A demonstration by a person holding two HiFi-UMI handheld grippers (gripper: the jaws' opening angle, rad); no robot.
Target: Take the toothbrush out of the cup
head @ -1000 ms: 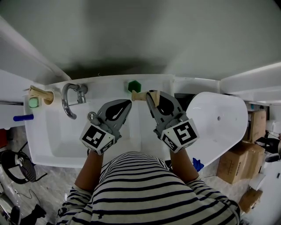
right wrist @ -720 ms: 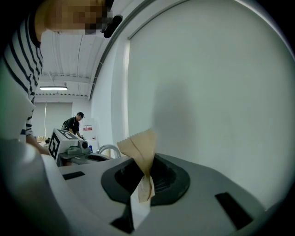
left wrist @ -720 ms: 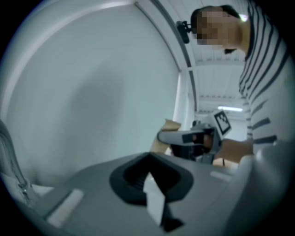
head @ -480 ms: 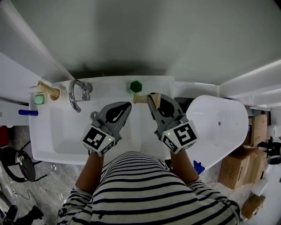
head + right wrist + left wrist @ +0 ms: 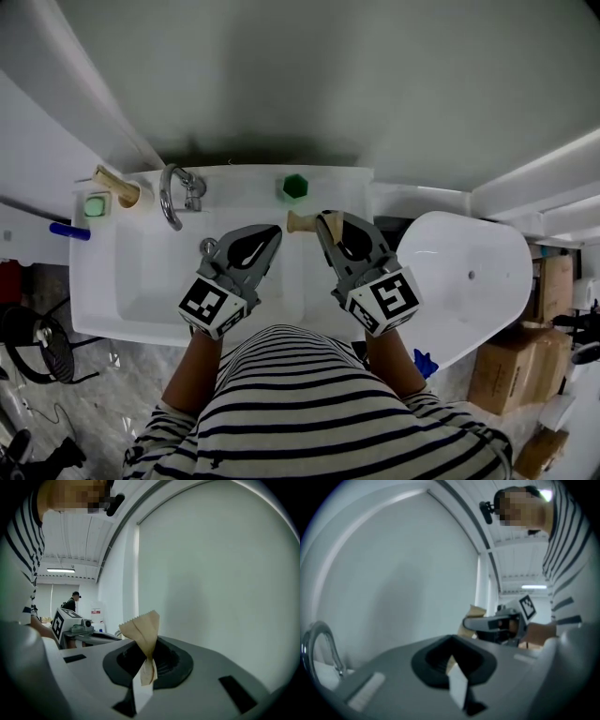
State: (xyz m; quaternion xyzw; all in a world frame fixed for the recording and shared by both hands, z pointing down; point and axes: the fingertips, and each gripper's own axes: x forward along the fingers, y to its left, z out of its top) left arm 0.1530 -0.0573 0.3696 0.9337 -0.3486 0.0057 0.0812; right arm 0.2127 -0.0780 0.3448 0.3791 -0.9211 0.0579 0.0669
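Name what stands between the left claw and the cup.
The faucet stands between the left claw and the cup, seen in the head view.

Tan paper-wrapped toothbrush (image 5: 302,222), level, pinched in right hand-held gripper (image 5: 325,223), near green cup (image 5: 295,186).

No words, numbers or brand names can be read in any view. The only clear printed marks are black-and-white square code patterns. One is on the left marker cube (image 5: 214,305), on the left gripper (image 5: 274,230). Another is on the right marker cube (image 5: 384,298), on the right gripper (image 5: 323,218). The same patterns show in the gripper views, on the right marker cube (image 5: 527,606) and the left marker cube (image 5: 58,623). A small white sign (image 5: 96,613) with a red band hangs on a far wall, its print too small to read. Any print on the cardboard boxes (image 5: 502,361) cannot be made out.
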